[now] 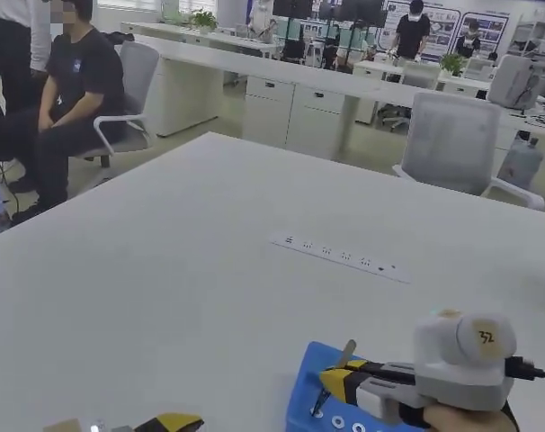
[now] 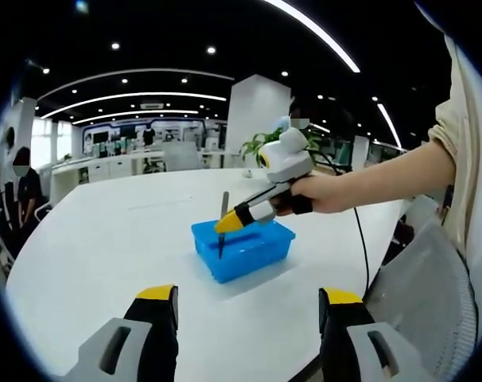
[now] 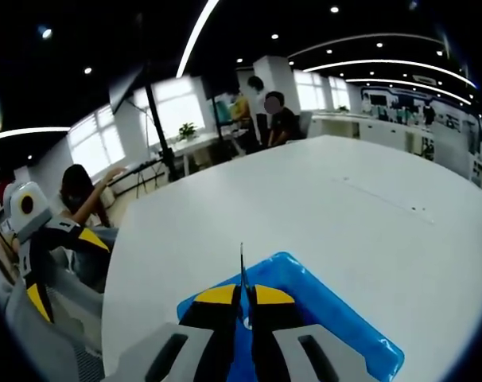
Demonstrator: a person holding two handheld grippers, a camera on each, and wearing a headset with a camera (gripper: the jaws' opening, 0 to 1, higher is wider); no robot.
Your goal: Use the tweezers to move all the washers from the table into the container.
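A blue container [image 1: 301, 394] sits on the white table [image 1: 165, 261] near its front edge. My right gripper [image 1: 332, 379] is over it, shut on grey tweezers [image 1: 345, 353] whose tips point down into the container. Two small washers [image 1: 338, 421] lie on the container floor. In the left gripper view the right gripper [image 2: 230, 224] holds the tweezers [image 2: 223, 213] upright in the container [image 2: 261, 248]. The right gripper view shows its jaws [image 3: 243, 296] closed on the tweezers [image 3: 242, 267] above the container [image 3: 324, 314]. My left gripper [image 2: 249, 301] is open and holds nothing, nearer the table's edge [image 1: 172, 421].
A white power strip [image 1: 340, 256] lies across the middle of the table. A grey office chair [image 1: 452, 144] stands at the far side. A seated person [image 1: 75, 81] is at the back left, with more desks and people behind.
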